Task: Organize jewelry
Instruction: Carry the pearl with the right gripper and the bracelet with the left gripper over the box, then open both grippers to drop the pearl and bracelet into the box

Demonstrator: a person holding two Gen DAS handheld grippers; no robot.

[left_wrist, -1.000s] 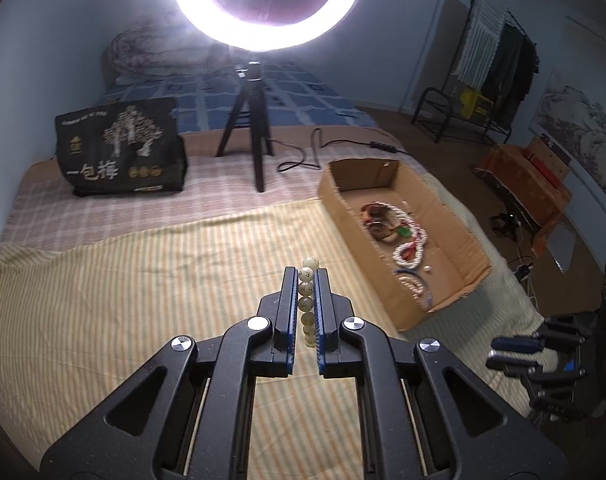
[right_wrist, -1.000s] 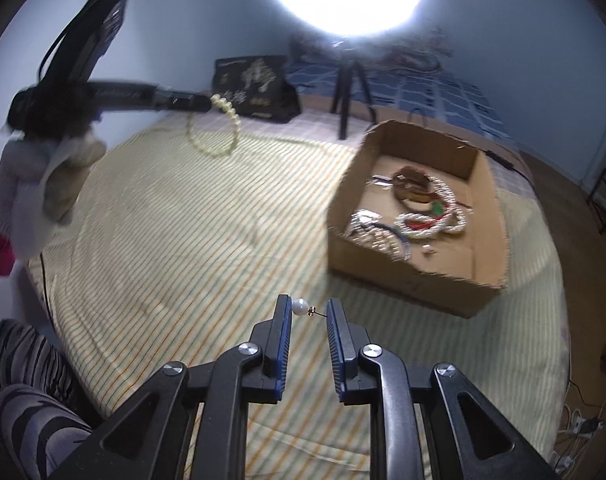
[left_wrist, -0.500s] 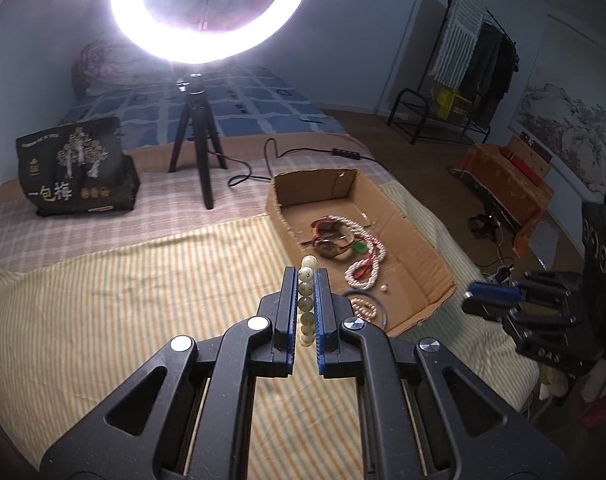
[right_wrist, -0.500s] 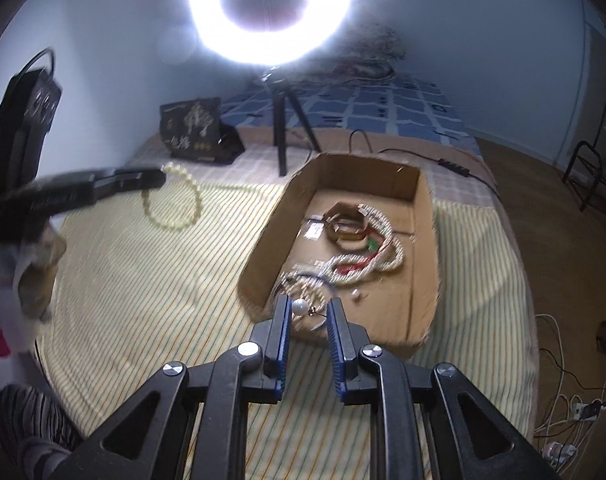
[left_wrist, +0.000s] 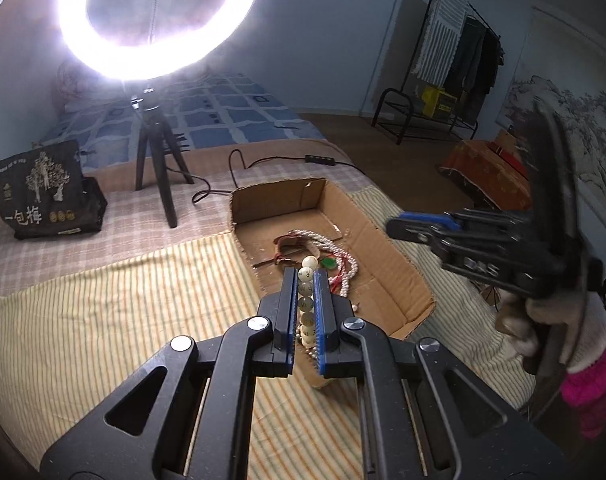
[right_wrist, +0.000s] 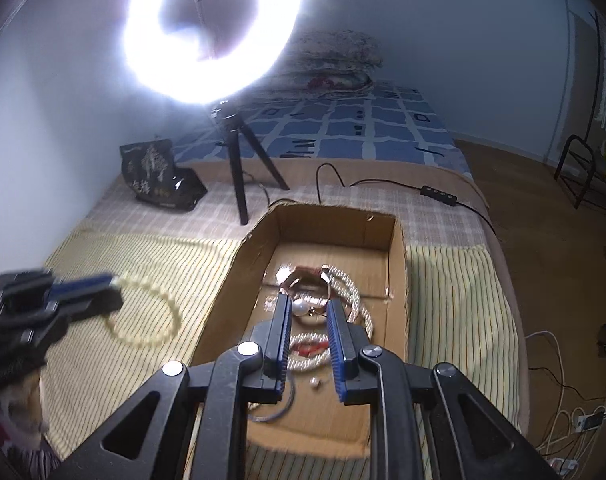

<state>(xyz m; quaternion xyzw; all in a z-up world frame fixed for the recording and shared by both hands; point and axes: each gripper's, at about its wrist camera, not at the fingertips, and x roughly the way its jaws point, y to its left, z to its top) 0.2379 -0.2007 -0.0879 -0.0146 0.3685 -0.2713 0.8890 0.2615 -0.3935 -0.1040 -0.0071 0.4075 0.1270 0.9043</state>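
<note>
Between right gripper (right_wrist: 307, 312) pads: pearl earring (right_wrist: 302, 307).

The left gripper (left_wrist: 306, 280) is clamped on a bead bracelet (left_wrist: 307, 300); the right gripper (right_wrist: 309, 310) pinches a pearl earring (right_wrist: 303, 307), both angled downward

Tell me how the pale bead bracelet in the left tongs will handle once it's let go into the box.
The bead bracelet hangs as a drooping loop from the left tongs, so it is probably floppy and will collapse into a heap. Its round beads may roll slightly, though the string and the walls of the cardboard box should contain them.
</note>
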